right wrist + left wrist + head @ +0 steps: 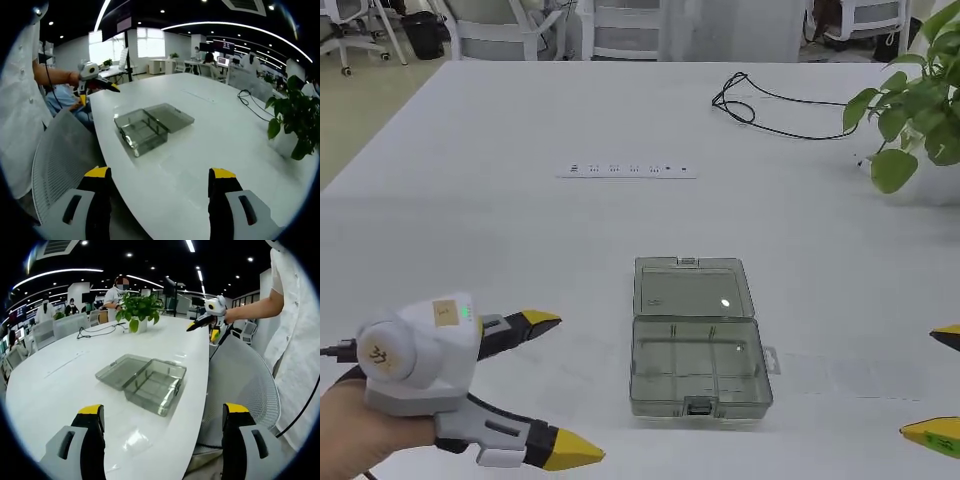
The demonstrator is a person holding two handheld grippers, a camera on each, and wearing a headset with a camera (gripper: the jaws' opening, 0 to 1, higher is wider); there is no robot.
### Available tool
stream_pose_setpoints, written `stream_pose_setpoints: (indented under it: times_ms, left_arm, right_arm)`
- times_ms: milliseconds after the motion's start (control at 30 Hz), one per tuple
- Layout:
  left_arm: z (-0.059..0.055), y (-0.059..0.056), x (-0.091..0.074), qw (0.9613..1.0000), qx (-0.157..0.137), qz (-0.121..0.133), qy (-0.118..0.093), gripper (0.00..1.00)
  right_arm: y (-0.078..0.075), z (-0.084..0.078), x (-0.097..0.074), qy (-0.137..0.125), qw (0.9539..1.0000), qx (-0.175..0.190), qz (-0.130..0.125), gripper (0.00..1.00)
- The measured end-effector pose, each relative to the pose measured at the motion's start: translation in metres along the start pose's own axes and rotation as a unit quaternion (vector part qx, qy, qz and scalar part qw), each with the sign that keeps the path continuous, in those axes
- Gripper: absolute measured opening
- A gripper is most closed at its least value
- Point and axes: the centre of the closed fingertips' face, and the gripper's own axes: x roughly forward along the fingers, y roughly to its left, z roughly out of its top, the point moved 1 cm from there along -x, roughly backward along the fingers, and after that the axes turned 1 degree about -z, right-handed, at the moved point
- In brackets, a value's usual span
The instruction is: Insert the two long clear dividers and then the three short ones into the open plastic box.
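Observation:
The open clear grey plastic box [698, 375] lies near the table's front edge, its lid [692, 288] folded back flat. Faint clear partition lines show inside the base. The same box [150, 382] [145, 127] lies ahead of both grippers. My left gripper [560, 385] hovers left of the box, open and holding nothing, as its own view [163, 411] confirms. My right gripper [940, 385] is at the right edge, open and holding nothing [160, 173]. A faint clear piece [132, 440], possibly a divider, lies on the table between my left jaws. Faint clear patches [835, 375] lie right of the box.
A white power strip [625, 170] lies mid-table, a black cable [760, 105] loops at the back, and a potted plant [915, 115] stands at the back right. A white mesh chair [245, 385] sits at the table's near edge. People sit in the background.

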Motion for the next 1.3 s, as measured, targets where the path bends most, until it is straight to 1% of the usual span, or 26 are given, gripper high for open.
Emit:
stream_pose_setpoints:
  times_ms: [167,400,467,567,633,733,800,867,900,933,1000,1100,1167,1267,1300]
  left_arm:
    - [-0.003,0.007,-0.004,1.0,-0.003,0.008,0.004,1.0]
    - [-0.005,0.021,-0.011,0.9996,-0.013,0.026,0.007,0.99]
    - [-0.008,0.026,-0.013,0.9992,-0.017,0.034,0.012,0.98]
    - [-0.008,0.031,-0.015,0.9988,-0.023,0.041,0.016,0.97]
    - [-0.01,0.034,-0.016,0.9983,-0.029,0.045,0.022,0.95]
    - [-0.012,0.042,-0.017,0.9975,-0.034,0.056,0.027,0.95]
    - [-0.016,0.047,-0.019,0.9962,-0.046,0.064,0.037,0.92]
    - [-0.018,0.054,-0.021,0.9952,-0.049,0.075,0.039,0.92]
    - [-0.02,0.057,-0.022,0.9944,-0.054,0.081,0.042,0.91]
    - [-0.023,0.061,-0.023,0.9927,-0.065,0.089,0.049,0.88]
    - [-0.026,0.066,-0.024,0.9912,-0.072,0.097,0.054,0.85]
    - [-0.032,0.072,-0.025,0.9886,-0.085,0.105,0.068,0.85]
    - [-0.035,0.075,-0.026,0.9875,-0.087,0.11,0.072,0.83]
    - [-0.044,0.08,-0.028,0.9826,-0.108,0.121,0.09,0.78]
    - [-0.045,0.082,-0.028,0.9824,-0.108,0.122,0.091,0.76]
  right_arm:
    - [0.0,0.001,0.0,-0.002,1.0,0.001,-0.001,0.8]
    - [-0.002,0.002,0.001,-0.005,1.0,0.003,-0.001,0.8]
    - [-0.002,0.003,0.002,-0.006,1.0,0.003,-0.002,0.8]
    - [-0.003,0.004,0.003,-0.007,1.0,0.004,-0.002,0.8]
    - [-0.004,0.005,0.003,-0.007,1.0,0.004,-0.002,0.8]
    - [-0.005,0.006,0.004,-0.009,0.9999,0.006,-0.004,0.8]
    - [-0.006,0.007,0.004,-0.01,0.9999,0.007,-0.004,0.8]
    - [-0.007,0.007,0.005,-0.01,0.9999,0.008,-0.004,0.8]
    - [-0.007,0.007,0.005,-0.011,0.9999,0.008,-0.004,0.8]
    - [-0.007,0.007,0.005,-0.012,0.9999,0.009,-0.004,0.8]
    - [-0.008,0.007,0.006,-0.013,0.9999,0.01,-0.005,0.8]
    - [-0.008,0.008,0.007,-0.014,0.9998,0.012,-0.004,0.79]
    - [-0.008,0.008,0.008,-0.015,0.9998,0.012,-0.004,0.79]
    - [-0.008,0.009,0.009,-0.016,0.9998,0.013,-0.003,0.79]
    - [-0.008,0.009,0.009,-0.016,0.9998,0.014,-0.003,0.79]
